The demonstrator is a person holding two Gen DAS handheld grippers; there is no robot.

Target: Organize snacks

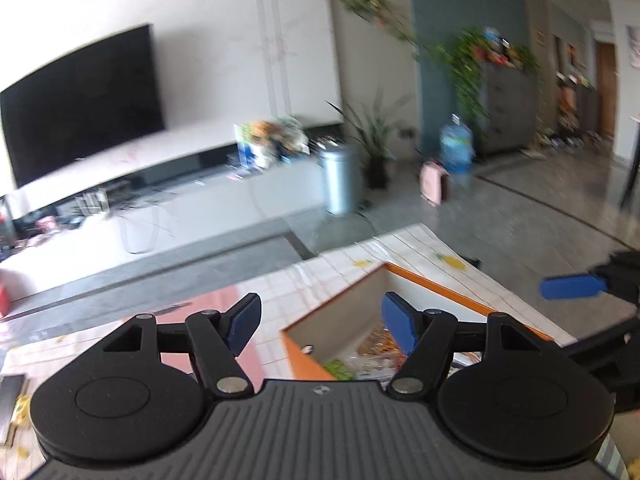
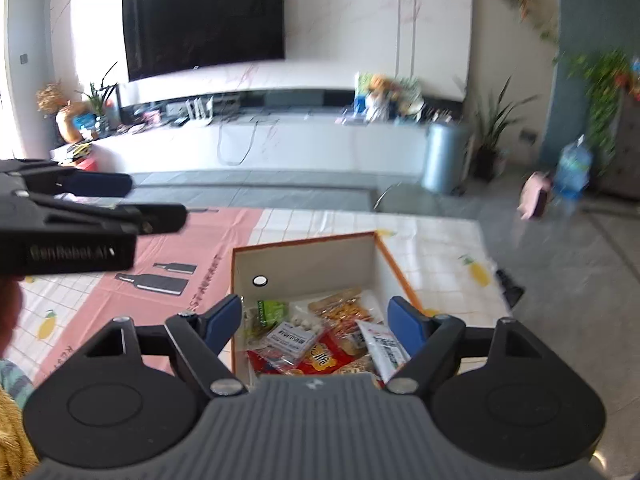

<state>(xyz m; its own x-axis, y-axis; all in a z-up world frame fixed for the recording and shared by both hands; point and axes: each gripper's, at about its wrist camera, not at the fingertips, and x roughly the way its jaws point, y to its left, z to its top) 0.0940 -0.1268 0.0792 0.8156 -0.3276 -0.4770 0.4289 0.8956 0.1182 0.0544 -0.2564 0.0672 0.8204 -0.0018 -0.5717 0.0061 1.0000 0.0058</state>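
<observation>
Right wrist: snacks (image 2: pixel 320 344) below spread, empty fingers (image 2: pixel 404 324).

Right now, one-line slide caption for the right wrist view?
Open right hand-held gripper above an orange-edged box of snack packets.

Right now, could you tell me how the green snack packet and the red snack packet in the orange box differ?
The green snack packet lies at the left of the pile, toward the box's back wall; the red snack packet lies nearer the camera, in the middle. The green one is mostly uncovered; the red one is partly overlapped by a white-labelled packet. Both lie loose inside the orange box, and neither is held.
</observation>
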